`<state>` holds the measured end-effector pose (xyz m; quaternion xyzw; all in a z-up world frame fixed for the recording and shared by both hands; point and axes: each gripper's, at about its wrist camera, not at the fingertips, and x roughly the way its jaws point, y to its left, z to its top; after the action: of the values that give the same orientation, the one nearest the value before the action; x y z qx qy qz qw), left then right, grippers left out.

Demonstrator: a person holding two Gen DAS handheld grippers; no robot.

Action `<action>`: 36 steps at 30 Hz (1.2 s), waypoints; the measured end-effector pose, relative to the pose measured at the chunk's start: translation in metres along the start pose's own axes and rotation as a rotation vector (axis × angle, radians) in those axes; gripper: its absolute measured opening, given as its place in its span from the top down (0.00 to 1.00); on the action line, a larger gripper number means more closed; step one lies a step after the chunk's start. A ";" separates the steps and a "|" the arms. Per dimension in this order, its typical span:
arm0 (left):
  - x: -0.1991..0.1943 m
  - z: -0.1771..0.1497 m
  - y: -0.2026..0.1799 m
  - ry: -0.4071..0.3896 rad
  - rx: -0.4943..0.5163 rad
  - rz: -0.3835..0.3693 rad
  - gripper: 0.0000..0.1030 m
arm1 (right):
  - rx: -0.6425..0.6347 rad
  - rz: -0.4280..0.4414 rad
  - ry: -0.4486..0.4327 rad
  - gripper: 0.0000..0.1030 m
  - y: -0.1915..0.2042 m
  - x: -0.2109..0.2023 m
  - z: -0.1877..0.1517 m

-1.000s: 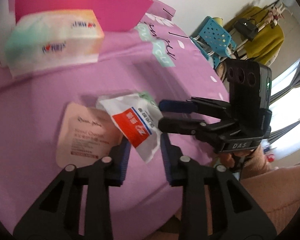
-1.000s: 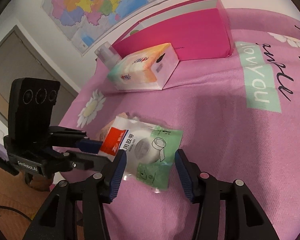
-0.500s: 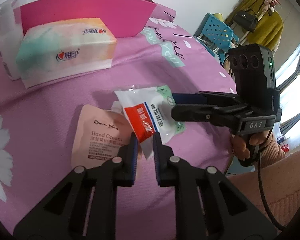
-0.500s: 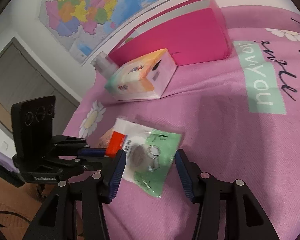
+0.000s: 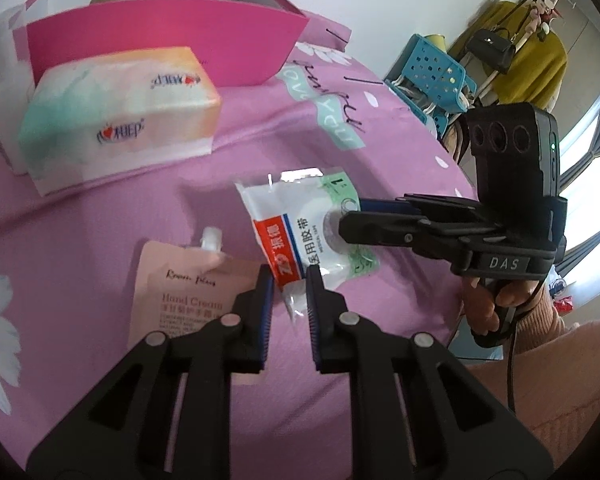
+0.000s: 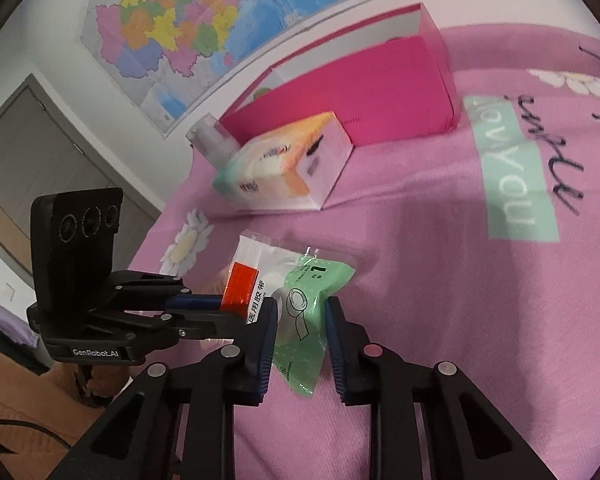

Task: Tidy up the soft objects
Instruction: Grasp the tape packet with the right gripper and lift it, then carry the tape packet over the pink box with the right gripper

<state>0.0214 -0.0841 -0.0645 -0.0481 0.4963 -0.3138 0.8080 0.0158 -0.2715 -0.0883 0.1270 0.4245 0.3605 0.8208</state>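
A plastic packet of medical tape (image 5: 300,220), red and white at one end and green at the other, is held just above the pink sheet between both grippers. My left gripper (image 5: 290,280) is shut on its red-and-white end. In the right wrist view the left gripper (image 6: 220,310) comes in from the left. My right gripper (image 6: 300,320) has the packet's (image 6: 304,304) green end between its blue pads; its jaws are closing and the pads press the bunched plastic. From the left wrist view the right gripper (image 5: 350,216) reaches in from the right.
A peach hand-cream pouch (image 5: 180,280) lies flat under the packet. Behind are a tissue pack (image 5: 120,120), an open pink box (image 5: 160,40) and a clear bottle (image 6: 210,140). A blue stool (image 5: 436,72) stands past the bed's edge.
The left jaws closed on the packet's red end. The right jaws narrowed around its green end, which now bunches between the pads. Both hands stayed roughly in place.
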 end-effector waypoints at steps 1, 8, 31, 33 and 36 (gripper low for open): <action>-0.001 0.001 0.000 -0.004 0.002 0.001 0.84 | 0.000 -0.001 -0.004 0.77 0.000 -0.001 0.001; -0.010 0.019 -0.007 -0.042 0.041 0.037 0.84 | -0.027 -0.017 -0.034 0.77 0.005 -0.007 0.019; -0.038 0.108 -0.008 -0.191 0.108 0.084 0.82 | -0.122 -0.063 -0.189 0.77 0.013 -0.029 0.104; -0.038 0.115 -0.006 -0.200 0.108 0.088 0.82 | -0.126 -0.069 -0.202 0.77 0.014 -0.030 0.111; -0.037 0.127 -0.001 -0.209 0.097 0.084 0.82 | -0.138 -0.081 -0.217 0.77 0.013 -0.030 0.124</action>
<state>0.1153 -0.0946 0.0285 -0.0206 0.3951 -0.2964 0.8693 0.0956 -0.2713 0.0121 0.0913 0.3124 0.3394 0.8825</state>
